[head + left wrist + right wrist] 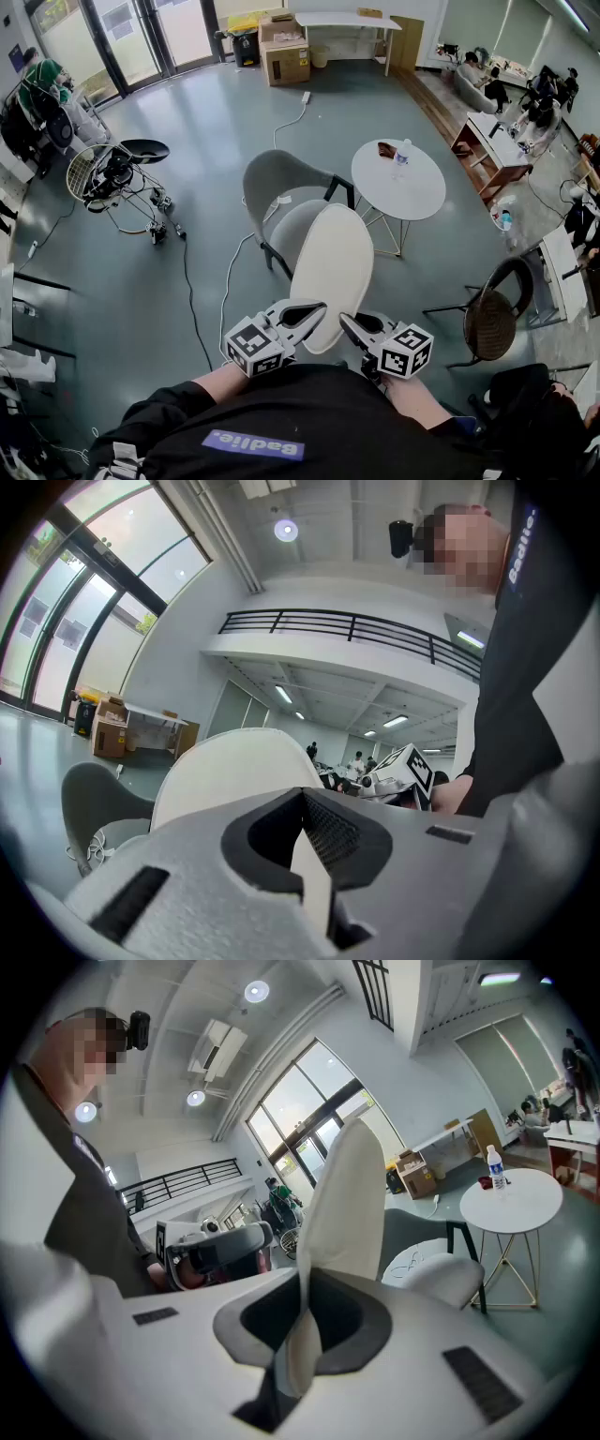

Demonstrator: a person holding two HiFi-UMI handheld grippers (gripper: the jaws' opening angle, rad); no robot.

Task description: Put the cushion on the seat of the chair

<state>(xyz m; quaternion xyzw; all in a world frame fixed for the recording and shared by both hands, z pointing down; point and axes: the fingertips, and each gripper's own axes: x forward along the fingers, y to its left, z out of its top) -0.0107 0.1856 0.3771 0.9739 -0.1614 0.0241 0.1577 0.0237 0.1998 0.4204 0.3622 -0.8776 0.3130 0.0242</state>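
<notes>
L gripper (302,316) & R gripper (354,328): fingers of both nipped narrow on near edge of cream oval flat cushion (333,267), one per side. Cushion up in the air, tilted, far end over seat of grey moulded chair (274,180), beside round white tabletop (422,194).

matt cream cloth cushion (333,272); smooth grey plastic chair (281,187).

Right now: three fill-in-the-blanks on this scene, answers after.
1. The left gripper and the right gripper are both shut on the white ____.
2. A water ____ stands on the round table.
3. Left of that table, in the head view, stands a grey ____.
Answers: cushion; bottle; chair.
</notes>
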